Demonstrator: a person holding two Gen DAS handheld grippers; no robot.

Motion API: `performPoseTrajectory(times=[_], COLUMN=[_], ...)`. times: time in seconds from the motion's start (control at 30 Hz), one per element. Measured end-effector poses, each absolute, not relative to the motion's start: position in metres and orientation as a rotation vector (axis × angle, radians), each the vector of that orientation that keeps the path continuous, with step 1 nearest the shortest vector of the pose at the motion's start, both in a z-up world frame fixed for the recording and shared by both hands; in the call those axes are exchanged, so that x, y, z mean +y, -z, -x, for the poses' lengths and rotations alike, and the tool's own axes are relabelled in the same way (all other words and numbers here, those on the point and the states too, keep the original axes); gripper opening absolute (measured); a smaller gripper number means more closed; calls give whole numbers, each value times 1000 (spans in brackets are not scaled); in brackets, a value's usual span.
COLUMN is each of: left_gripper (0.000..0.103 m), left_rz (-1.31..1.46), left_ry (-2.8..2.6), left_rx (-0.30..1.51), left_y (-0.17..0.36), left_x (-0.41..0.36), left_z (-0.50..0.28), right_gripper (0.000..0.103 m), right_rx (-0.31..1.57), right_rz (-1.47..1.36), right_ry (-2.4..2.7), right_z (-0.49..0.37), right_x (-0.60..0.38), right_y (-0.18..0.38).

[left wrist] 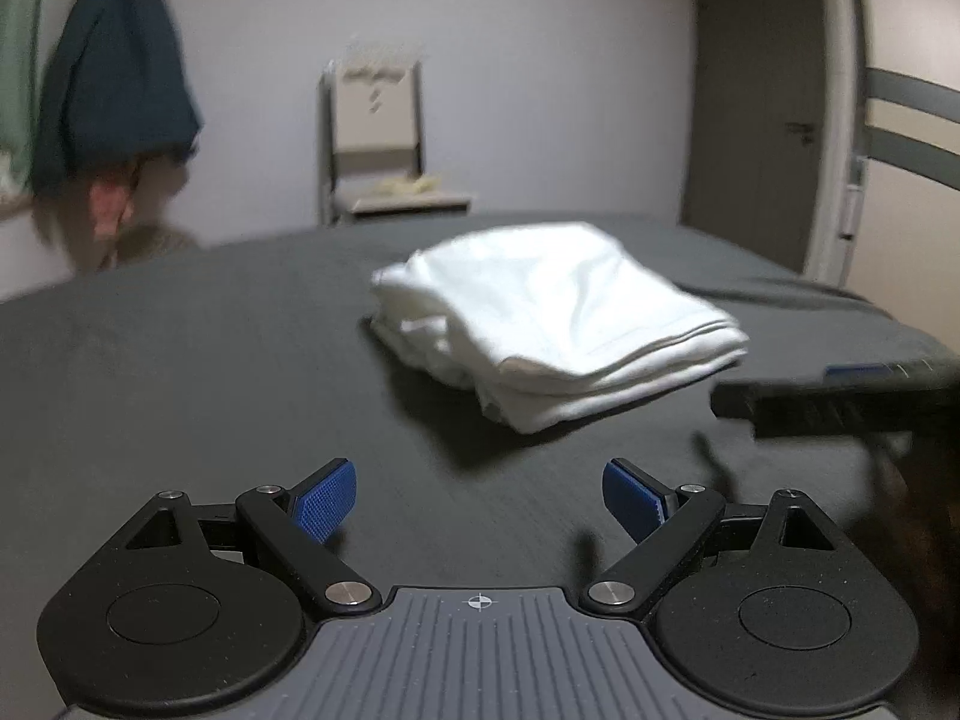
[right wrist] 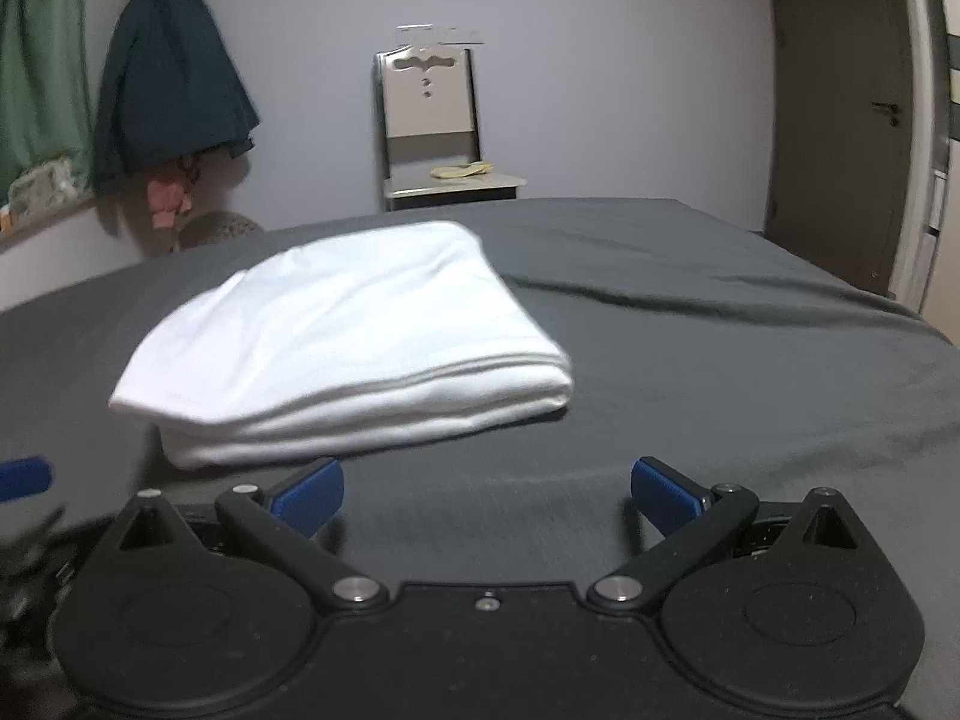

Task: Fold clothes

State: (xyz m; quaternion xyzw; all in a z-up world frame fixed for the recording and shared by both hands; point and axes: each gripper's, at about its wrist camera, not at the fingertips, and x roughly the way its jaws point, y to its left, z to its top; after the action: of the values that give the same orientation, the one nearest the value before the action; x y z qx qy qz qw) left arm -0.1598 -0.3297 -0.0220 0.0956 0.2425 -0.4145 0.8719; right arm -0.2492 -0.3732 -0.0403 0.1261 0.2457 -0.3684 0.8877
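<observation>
While both my left gripper (left wrist: pixel 479 498) and right gripper (right wrist: pixel 486 495) hang spread and empty, the white garment (right wrist: pixel 354 342) lies folded mid-bed (right wrist: pixel 720 360), so I judge only tidying or setting aside remains.

Pale lilac-grey wall (right wrist: pixel 570 60) behind a bed in a dark grey sheet (right wrist: pixel 720 330) — a beige high-backed chair (right wrist: pixel 429 120), dark brown door (right wrist: pixel 840 120), hanging navy garment (right wrist: pixel 168 78) and green curtain (right wrist: pixel 42 72)

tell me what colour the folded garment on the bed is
White: the folded cotton garment lies on the dark grey bed sheet, clearest in the right wrist view.
</observation>
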Motion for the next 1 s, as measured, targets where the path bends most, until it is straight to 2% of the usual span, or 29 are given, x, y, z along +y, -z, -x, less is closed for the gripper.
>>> performPoseTrajectory(times=[0.1,0.13,0.17,0.2,1.0], left_gripper=[90,92,102,103,103], left_rz=[-182,-169,-181,-198,-227], left_ry=[821,804,790,796,727], left_rx=[586,603,602,610,606], left_y=[30,34,35,37,36], left_x=[-347,-352,-356,-360,-362], left_z=[151,150,151,152,145], right_gripper=[103,103,103,103,103], right_rx=[558,567,574,579,585], right_rz=[-250,-243,-247,-265,-280], right_ry=[739,753,772,796,787], right_z=[248,246,245,246,250], right_x=[-368,-367,-367,-368,-374], right_y=[47,47,47,48,51])
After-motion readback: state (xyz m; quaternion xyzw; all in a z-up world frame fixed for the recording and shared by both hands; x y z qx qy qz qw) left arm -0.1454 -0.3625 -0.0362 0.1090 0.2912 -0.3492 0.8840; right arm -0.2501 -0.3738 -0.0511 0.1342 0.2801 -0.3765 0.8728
